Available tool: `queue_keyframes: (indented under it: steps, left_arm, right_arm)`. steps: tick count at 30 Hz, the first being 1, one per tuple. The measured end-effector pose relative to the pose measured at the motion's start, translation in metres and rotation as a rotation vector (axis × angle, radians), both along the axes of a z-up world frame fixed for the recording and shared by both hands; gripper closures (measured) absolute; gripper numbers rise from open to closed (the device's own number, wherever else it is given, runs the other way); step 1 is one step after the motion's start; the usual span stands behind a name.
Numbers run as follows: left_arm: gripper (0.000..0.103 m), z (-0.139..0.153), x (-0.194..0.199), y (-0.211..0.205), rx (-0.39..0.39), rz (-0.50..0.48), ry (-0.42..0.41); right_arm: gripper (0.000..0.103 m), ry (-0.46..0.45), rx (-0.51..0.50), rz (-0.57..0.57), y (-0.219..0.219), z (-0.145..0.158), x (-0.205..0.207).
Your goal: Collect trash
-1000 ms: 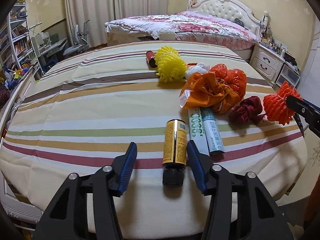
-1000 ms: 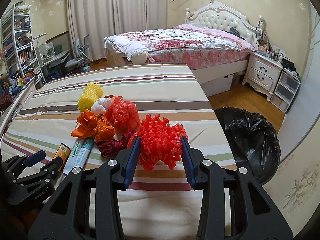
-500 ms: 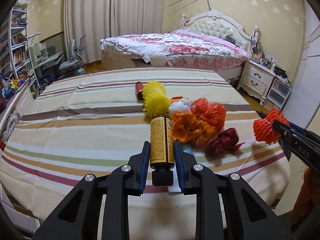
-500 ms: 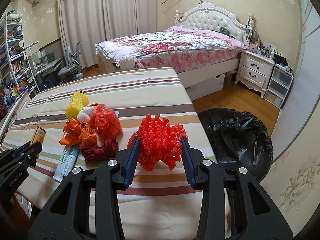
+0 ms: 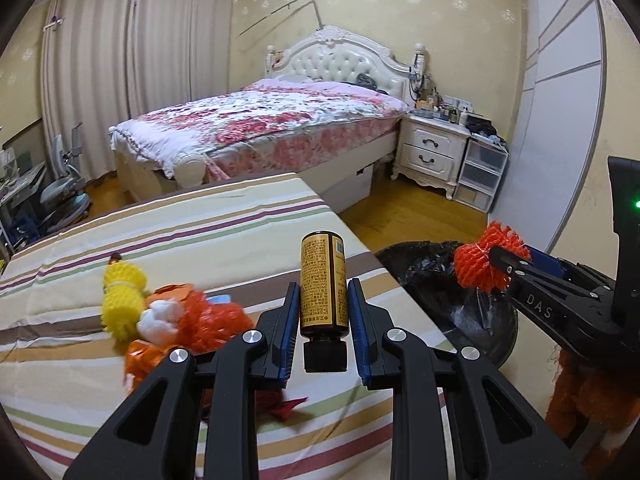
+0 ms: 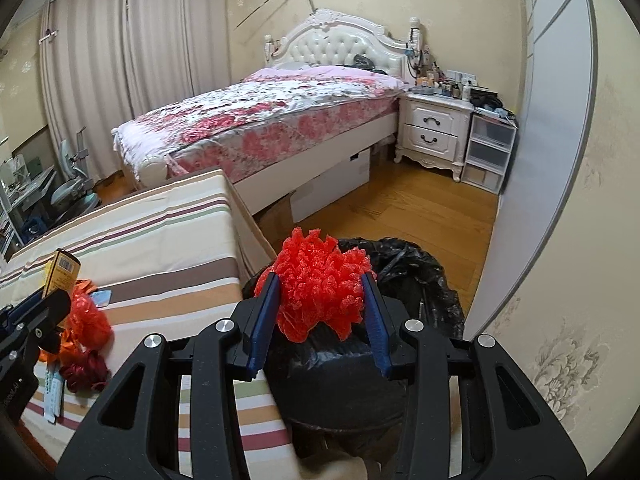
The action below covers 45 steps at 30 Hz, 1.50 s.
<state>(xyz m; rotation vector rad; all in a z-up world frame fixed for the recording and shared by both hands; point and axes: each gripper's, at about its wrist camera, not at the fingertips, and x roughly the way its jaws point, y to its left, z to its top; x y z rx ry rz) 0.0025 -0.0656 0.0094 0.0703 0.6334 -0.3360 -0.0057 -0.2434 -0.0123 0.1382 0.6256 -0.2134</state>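
The black-lined bin (image 6: 416, 276) stands open-mouthed just beside the striped surface (image 6: 168, 248) edge; bare wooden floor (image 6: 420, 208) beyond lies open, while the wall (image 6: 560, 200) crowds its right side.

The left gripper (image 5: 323, 312) is clamped tight, its blue pads pointing toward 12 o'clock. The right gripper (image 6: 322, 304) is likewise closed on its load, and in the left wrist view it reaches in from 3 o'clock.

Bin (image 6: 420, 280) right of table (image 6: 160, 248); bed (image 6: 260, 120) behind.
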Motion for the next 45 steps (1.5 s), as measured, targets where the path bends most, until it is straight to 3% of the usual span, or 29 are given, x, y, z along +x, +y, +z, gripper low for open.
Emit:
queue_keyframes:
  steps: [12, 22, 24, 25, 30, 45]
  left_arm:
    - [0.078, -0.028, 0.055, -0.059, 0.041, -0.079, 0.080]
    - [0.077, -0.038, 0.067, -0.086, 0.071, -0.123, 0.094]
    - [0.067, -0.040, 0.069, -0.088, 0.085, -0.115, 0.091]
    - [0.053, -0.041, 0.070, -0.088, 0.084, -0.109, 0.093]
    - [0.038, -0.043, 0.072, -0.090, 0.079, -0.094, 0.092]
    - [0.027, -0.044, 0.074, -0.094, 0.087, -0.095, 0.079]
  right_arm:
    - [0.063, 0.042, -0.004, -0.096, -0.032, -0.022, 0.025]
    - [0.058, 0.065, 0.013, -0.145, -0.048, -0.030, 0.036]
    - [0.053, 0.061, 0.014, -0.164, -0.048, -0.031, 0.035]
    - [0.050, 0.062, 0.013, -0.172, -0.050, -0.032, 0.036]
    - [0.049, 0.057, 0.015, -0.198, -0.055, -0.031, 0.035]
    - [0.040, 0.037, 0.011, -0.220, -0.059, -0.025, 0.029]
